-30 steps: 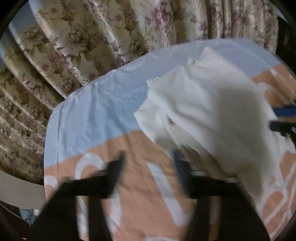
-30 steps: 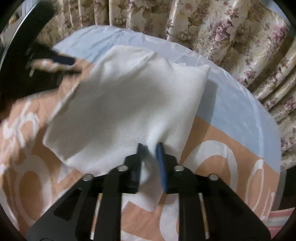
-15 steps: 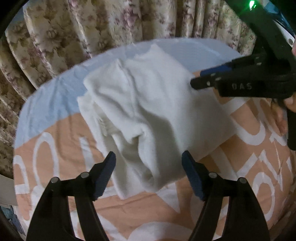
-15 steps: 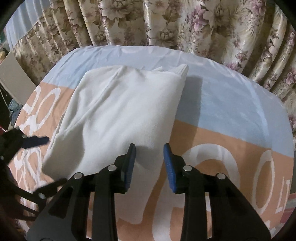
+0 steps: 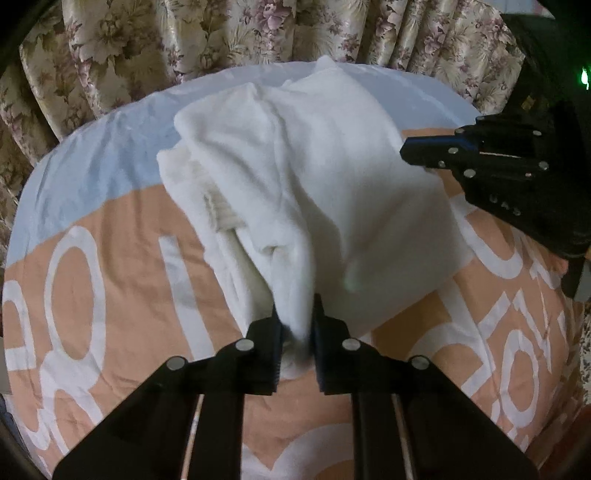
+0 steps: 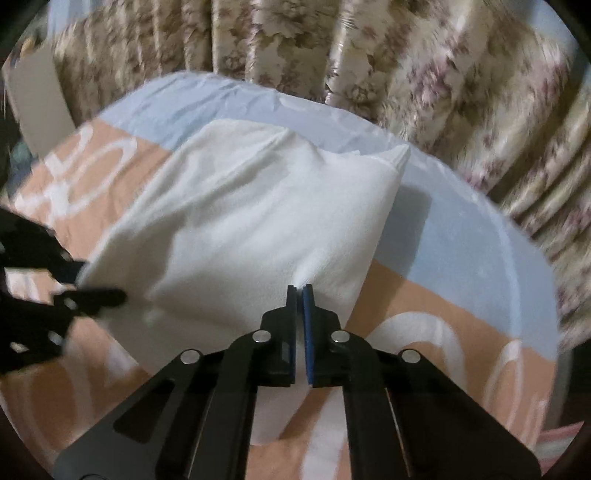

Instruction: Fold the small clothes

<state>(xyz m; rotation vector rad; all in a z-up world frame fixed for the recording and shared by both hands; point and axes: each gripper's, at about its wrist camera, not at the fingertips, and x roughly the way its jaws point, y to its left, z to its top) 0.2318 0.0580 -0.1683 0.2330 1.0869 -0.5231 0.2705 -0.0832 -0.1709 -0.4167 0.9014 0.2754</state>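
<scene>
The white garment lies on the bed sheet, directly ahead of both tools, already doubled into a thick bundle with layered edges showing on its left side; folding is judged well advanced but not finished, as both tools grip it. The left hand-held gripper is clamped on the near end of the garment, cloth bunched between its fingers. The right hand-held gripper is closed on the garment's near edge, fingers almost together with cloth pinched between. What remains is judged to be a last fold or tidying, then release. Count: one garment, two hand-held grippers, one bed sheet, one flowered curtain beyond.
</scene>
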